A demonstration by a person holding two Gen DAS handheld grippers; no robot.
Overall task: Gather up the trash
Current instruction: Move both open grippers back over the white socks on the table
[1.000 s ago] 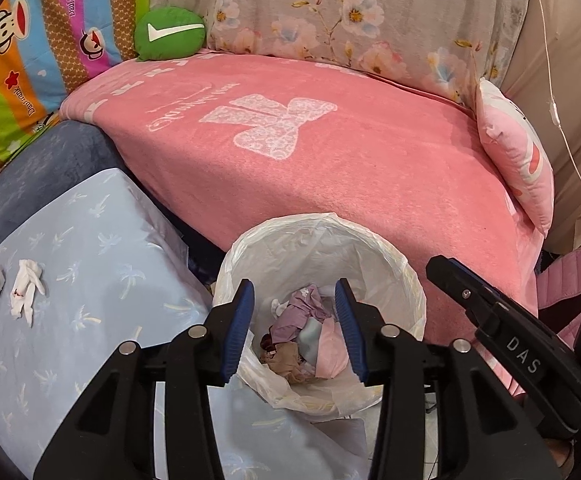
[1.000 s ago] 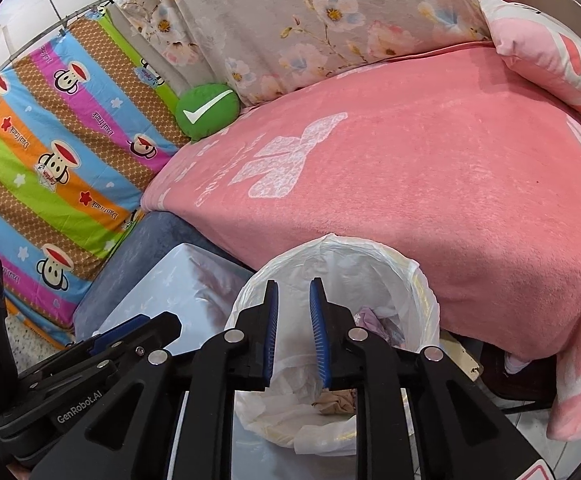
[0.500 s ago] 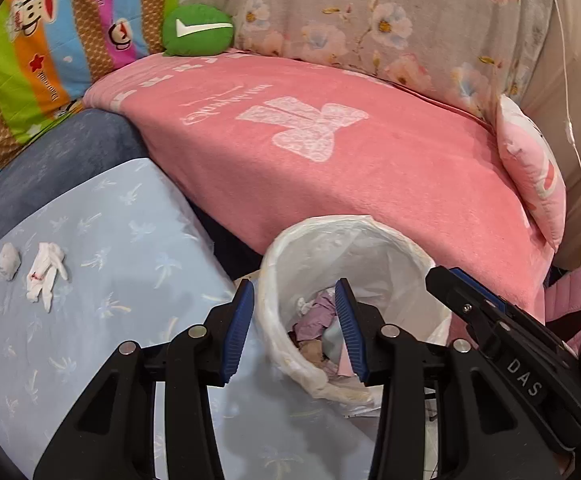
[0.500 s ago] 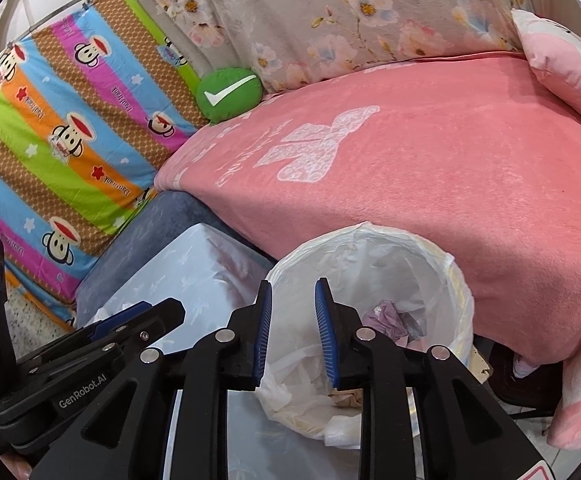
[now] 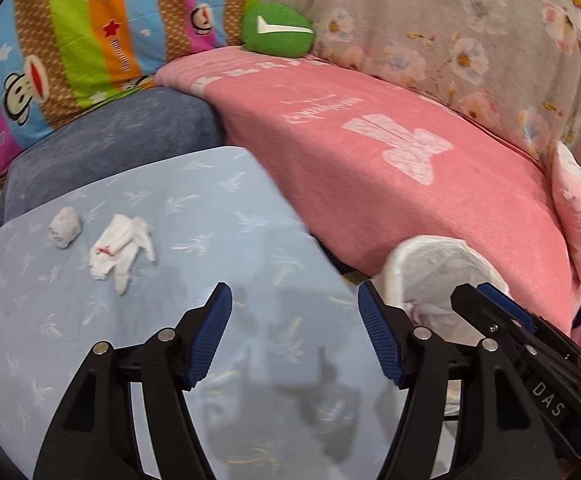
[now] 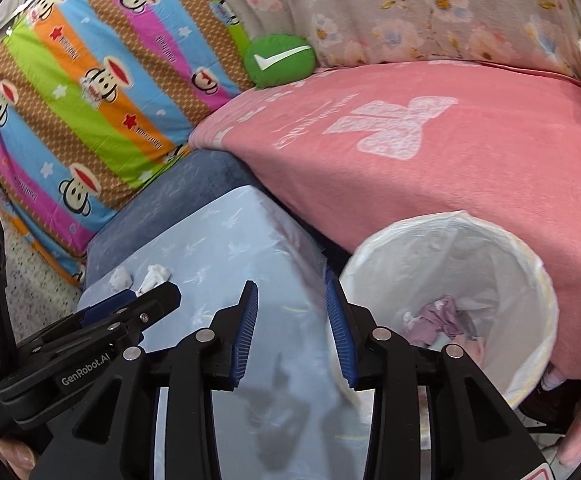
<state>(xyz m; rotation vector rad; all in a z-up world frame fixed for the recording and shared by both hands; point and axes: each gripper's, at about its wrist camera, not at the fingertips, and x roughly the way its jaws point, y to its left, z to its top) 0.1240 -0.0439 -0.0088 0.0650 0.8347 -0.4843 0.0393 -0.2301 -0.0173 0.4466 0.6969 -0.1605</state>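
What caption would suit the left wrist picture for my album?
Open left gripper hovers over a blue tablecloth near two crumpled tissues, bin alongside.

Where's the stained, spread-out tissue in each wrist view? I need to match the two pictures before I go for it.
Left wrist: stained tissue lies left of centre on the light blue cloth, right of the balled tissue.
Right wrist: lower left, tissue partly hidden behind the left gripper.
Shared landmark: green checkmark cushion.
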